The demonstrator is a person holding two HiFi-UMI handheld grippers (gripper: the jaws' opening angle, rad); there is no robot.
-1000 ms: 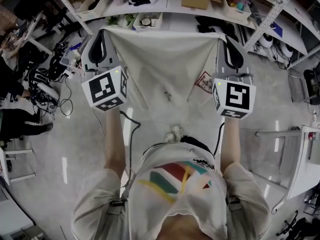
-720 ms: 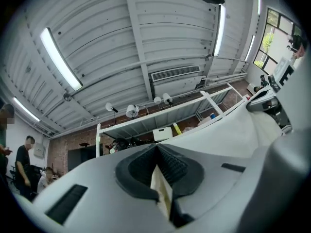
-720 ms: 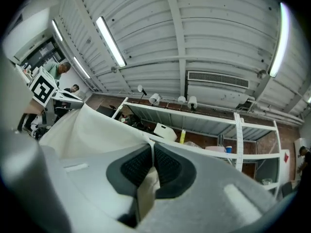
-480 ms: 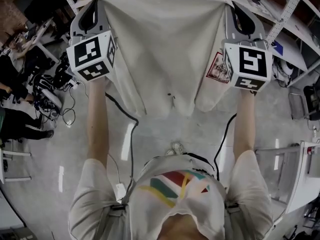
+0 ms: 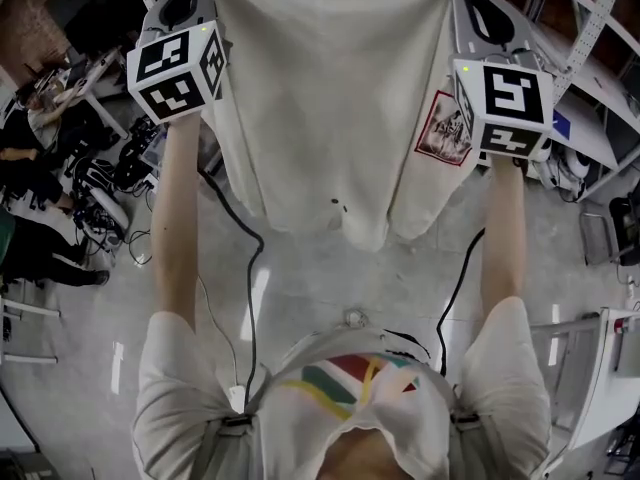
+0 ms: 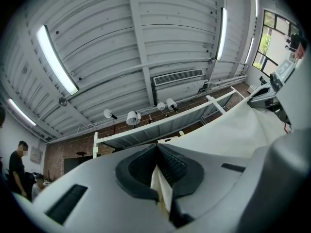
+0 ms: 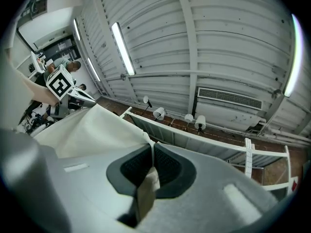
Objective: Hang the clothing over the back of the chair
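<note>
cream fabric, a tee by the look of it, hangs spread betw. the two grippers, held high in front of the person. its top edge is pulled fairly taut and its hem dangles free above the floor. a red-and-dark print sits near the side by the right gripper.

left gripper: jaws clenched on a pinch of cloth at one top corner. right gripper: same, clenched on the other corner (a fold of the tee shows right betw. the pads in both gripper views).

step in hand, as i read it: the carry. the tee is picked up & opened out but not yet on any chair. no chair shows in any view, and both gripper views look up at the ceiling, so can't tell where it stands.

next move prob. calls for:
- finding the chair back and bringing the tee over it w/ both grips tight
- holding the top edge level & wide
- lowering so the cloth drapes roughly half on each side of the backrest
- only then letting both corners go

draped lopsided, it'd likely slide off.
</note>
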